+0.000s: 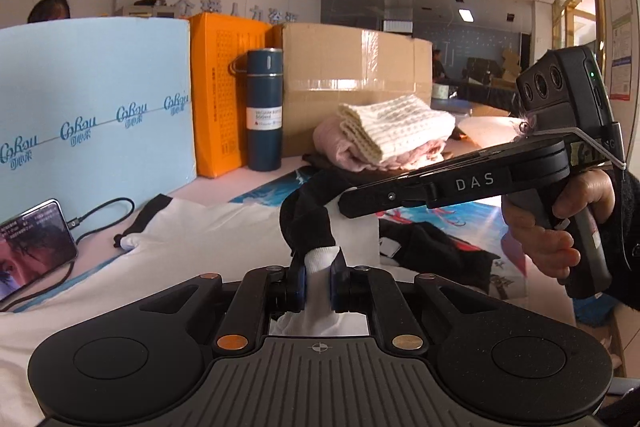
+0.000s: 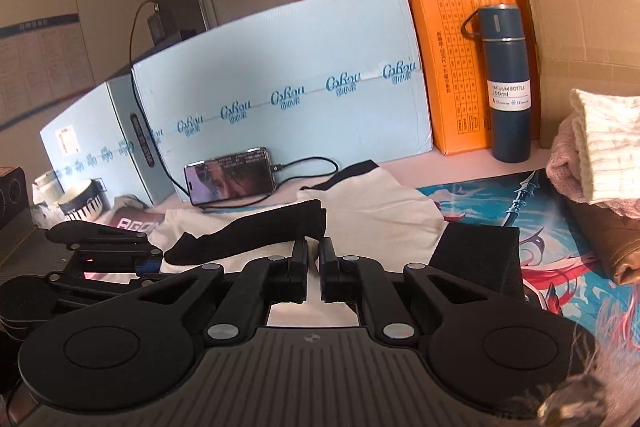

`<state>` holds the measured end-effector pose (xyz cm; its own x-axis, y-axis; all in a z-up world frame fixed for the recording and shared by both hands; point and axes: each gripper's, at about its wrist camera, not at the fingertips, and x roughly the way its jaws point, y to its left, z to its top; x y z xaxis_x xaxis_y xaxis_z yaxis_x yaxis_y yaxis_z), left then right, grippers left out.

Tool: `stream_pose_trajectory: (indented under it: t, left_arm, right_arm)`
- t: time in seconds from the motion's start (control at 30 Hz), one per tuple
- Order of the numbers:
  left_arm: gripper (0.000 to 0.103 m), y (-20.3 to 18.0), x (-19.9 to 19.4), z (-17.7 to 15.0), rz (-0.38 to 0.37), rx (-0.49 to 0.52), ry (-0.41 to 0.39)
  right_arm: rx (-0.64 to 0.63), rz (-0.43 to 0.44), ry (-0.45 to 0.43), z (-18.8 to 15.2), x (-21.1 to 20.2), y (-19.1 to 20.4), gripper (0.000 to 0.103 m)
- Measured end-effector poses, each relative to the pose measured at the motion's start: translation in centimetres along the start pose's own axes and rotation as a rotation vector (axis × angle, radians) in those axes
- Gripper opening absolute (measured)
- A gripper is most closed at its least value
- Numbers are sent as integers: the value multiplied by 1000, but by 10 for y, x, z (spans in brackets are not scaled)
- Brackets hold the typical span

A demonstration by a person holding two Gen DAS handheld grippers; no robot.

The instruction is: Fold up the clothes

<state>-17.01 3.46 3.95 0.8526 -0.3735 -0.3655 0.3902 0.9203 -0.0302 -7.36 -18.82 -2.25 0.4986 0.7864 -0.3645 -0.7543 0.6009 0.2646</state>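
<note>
A white T-shirt with black sleeve trim (image 1: 180,239) lies spread on the table; it also shows in the right wrist view (image 2: 372,203). My left gripper (image 1: 319,269) is shut on a pinch of its white cloth, lifted a little off the table. My right gripper (image 2: 313,253) is shut on the shirt's edge beside its black sleeve (image 2: 256,231). In the left wrist view the right gripper (image 1: 336,205) reaches in from the right, just beyond the left one, with black cloth (image 1: 304,215) draped at its tip.
A phone (image 2: 230,179) on a charging cable leans against a light blue box (image 2: 280,83). An orange box (image 2: 452,67), a blue vacuum bottle (image 2: 508,83) and a cardboard box (image 1: 352,79) stand behind. Folded knitwear (image 1: 384,139) is piled at right. A black foam block (image 2: 476,255) lies nearby.
</note>
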Motion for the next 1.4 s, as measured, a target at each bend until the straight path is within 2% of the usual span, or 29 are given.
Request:
stream_pose_trajectory:
  t: [0.13,0.3,0.4,0.53,0.63,0.67,0.7,0.73,0.77,0.8,0.83,0.9,0.93,0.97,1.0,1.03,1.07,1.13,1.2,1.23,1.33,1.37,1.4]
  left_arm:
    - [10,-22,-33,-11,-80,38,-47]
    - [10,-50,-74,-28,-185,91,-99]
    - [10,-58,-82,-45,-192,110,-65]
    - [10,-66,-82,-66,-181,138,19]
    - [11,-72,-82,-81,-173,158,82]
    - [12,-76,-82,-86,-168,173,106]
    - [20,-79,-84,-90,-180,182,122]
    - [23,-81,-88,-93,-208,181,132]
    - [32,-83,-92,-96,-236,180,142]
    - [48,-84,-98,-97,-254,176,134]
    - [57,-82,-106,-96,-265,168,112]
    - [63,-80,-122,-95,-287,152,68]
    - [62,-79,-129,-95,-298,144,47]
    - [63,-76,-137,-93,-264,141,27]
    - [64,-70,-145,-91,-194,140,8]
    - [65,-63,-152,-88,-93,151,0]
    - [69,-52,-156,-85,21,179,10]
    - [71,-30,-159,-81,213,236,53]
    - [72,0,-153,-78,325,247,120]
    - [72,15,-149,-76,349,247,153]
    - [75,53,-136,-76,354,231,248]
    - [81,64,-133,-77,343,202,273]
    - [81,76,-130,-79,322,157,295]
  right_arm:
    - [43,40,-83,-7,-53,18,5]
    - [48,118,-108,-35,-107,39,5]
    - [35,265,-128,-62,-136,44,5]
    - [20,293,-50,-85,-141,42,5]
    - [19,366,59,-101,-138,40,5]
    - [10,367,82,-106,-138,40,5]
    - [9,368,105,-110,-137,40,6]
    - [14,385,136,-112,-137,37,11]
    - [17,393,142,-113,-137,36,13]
    - [45,394,116,-113,-139,29,28]
    - [73,394,91,-113,-141,23,50]
    - [158,382,15,-110,-144,5,62]
    - [216,347,-19,-107,-144,-5,62]
    - [280,272,-49,-102,-141,-17,62]
    - [318,186,-61,-98,-136,-25,62]
    - [355,99,-73,-94,-132,-33,62]
    - [378,14,-71,-92,-125,-39,62]
    - [396,-92,-39,-90,-113,-45,62]
    - [392,-163,-16,-90,-100,-46,62]
    - [386,-192,-8,-91,-95,-46,60]
    - [320,-259,-6,-88,-85,-36,60]
    - [302,-277,-4,-88,-82,-34,60]
    - [284,-294,-2,-88,-79,-31,60]
